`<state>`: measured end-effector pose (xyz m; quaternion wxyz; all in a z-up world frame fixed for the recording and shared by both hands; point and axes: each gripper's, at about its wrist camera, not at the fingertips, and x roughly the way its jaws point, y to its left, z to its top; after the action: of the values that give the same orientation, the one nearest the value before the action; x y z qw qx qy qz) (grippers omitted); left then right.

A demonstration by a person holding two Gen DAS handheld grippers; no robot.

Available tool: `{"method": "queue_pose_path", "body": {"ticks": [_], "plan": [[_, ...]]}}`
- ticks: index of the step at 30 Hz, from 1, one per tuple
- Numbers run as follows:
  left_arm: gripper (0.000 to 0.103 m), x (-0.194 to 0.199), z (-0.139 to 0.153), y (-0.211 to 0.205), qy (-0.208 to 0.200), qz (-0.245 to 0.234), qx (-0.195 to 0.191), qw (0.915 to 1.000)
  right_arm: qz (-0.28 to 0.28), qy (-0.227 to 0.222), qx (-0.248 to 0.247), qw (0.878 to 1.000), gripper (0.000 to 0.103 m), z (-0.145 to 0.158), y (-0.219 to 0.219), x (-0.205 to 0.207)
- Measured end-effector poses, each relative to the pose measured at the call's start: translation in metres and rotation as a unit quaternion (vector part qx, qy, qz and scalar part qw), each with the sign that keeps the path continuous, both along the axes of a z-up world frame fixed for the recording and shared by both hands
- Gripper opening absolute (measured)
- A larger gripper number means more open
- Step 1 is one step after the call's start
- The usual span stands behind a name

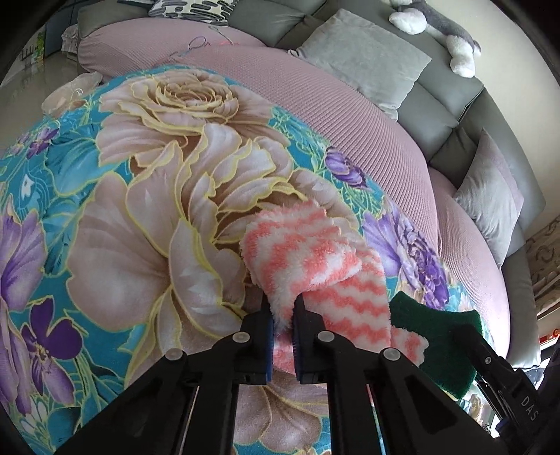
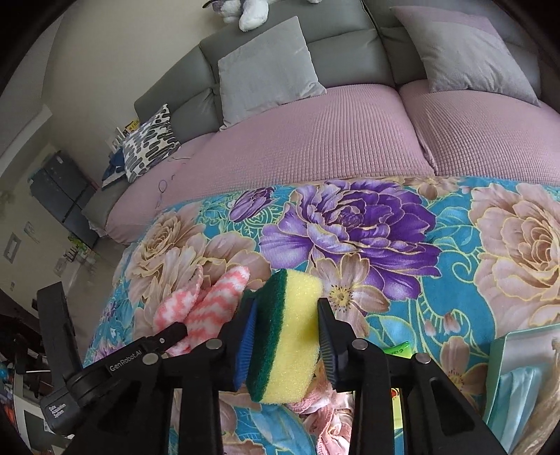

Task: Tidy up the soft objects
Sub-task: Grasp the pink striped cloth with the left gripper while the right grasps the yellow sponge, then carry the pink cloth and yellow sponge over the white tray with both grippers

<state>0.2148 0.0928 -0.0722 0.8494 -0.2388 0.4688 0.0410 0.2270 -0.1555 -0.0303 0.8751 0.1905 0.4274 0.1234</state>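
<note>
My left gripper [image 1: 282, 306] is shut on a pink-and-white zigzag fluffy cloth [image 1: 308, 255], which drapes onto the floral blanket [image 1: 122, 210]. The cloth also shows in the right wrist view [image 2: 206, 301], left of my right gripper. My right gripper [image 2: 287, 308] is shut on a yellow sponge with a green scouring side [image 2: 290, 332], held above the blanket [image 2: 420, 297]. In the left wrist view the sponge's green side [image 1: 437, 332] shows at the lower right, next to the cloth.
The blanket lies on a pink-covered sofa seat [image 2: 315, 140] with grey cushions [image 2: 266, 66] along the grey backrest. A plush toy [image 1: 437, 28] sits on top of the backrest. A patterned pillow [image 2: 150, 143] is at the far left. A teal box [image 2: 518, 378] and a pink cloth [image 2: 325, 413] lie close below my right gripper.
</note>
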Motion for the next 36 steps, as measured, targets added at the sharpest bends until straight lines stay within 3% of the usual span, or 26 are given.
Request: {"method": "queue_pose_path", "body": {"ticks": [8, 24, 36], "plan": [[0.008, -0.014, 0.032, 0.005, -0.037, 0.018, 0.019, 0.9990, -0.038, -0.041, -0.001, 0.998, 0.035, 0.031, -0.025, -0.031], [0.008, -0.066, 0.105, -0.042, -0.123, -0.037, 0.073, 0.9890, -0.138, -0.098, 0.025, 0.985, 0.035, 0.072, -0.082, -0.146], [0.008, -0.094, 0.129, -0.107, -0.145, -0.123, 0.102, 0.9764, -0.222, -0.068, 0.006, 0.973, 0.035, 0.060, -0.138, -0.209]]}}
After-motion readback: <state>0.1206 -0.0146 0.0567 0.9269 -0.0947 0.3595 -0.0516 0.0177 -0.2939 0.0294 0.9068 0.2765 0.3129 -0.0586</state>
